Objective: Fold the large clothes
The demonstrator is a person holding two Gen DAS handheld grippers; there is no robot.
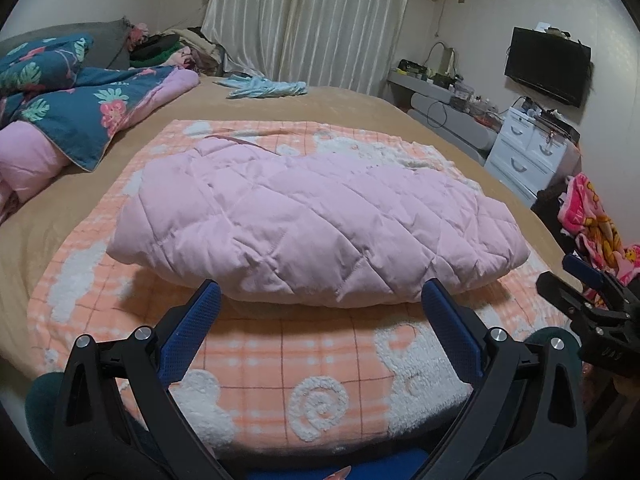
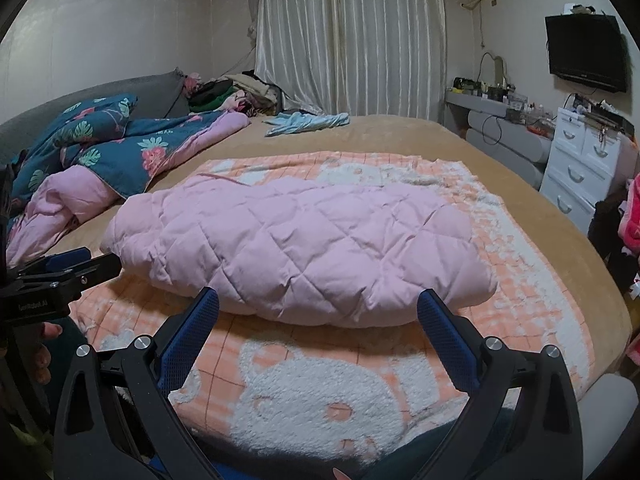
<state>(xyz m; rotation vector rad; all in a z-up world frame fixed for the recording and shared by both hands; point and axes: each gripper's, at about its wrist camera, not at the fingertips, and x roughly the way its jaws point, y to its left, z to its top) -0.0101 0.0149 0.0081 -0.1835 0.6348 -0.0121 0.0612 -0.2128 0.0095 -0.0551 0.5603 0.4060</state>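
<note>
Here, one folded pink jacket (image 1: 312, 220), two spread grippers (image 1: 320, 300) (image 2: 318, 304).

Pink quilted garment (image 1: 312, 224): folded bundle; its underside and inner layers are hidden, and its far edge blocks part of the orange checked blanket (image 1: 320, 368). Right tongs (image 1: 592, 312), seen from the left wrist view: cut off by the frame's right edge. Left tongs (image 2: 60, 276), seen from the right wrist view: cut off at the left edge. Items on the grey dressing shelf (image 2: 500, 96): too small to identify.
</note>
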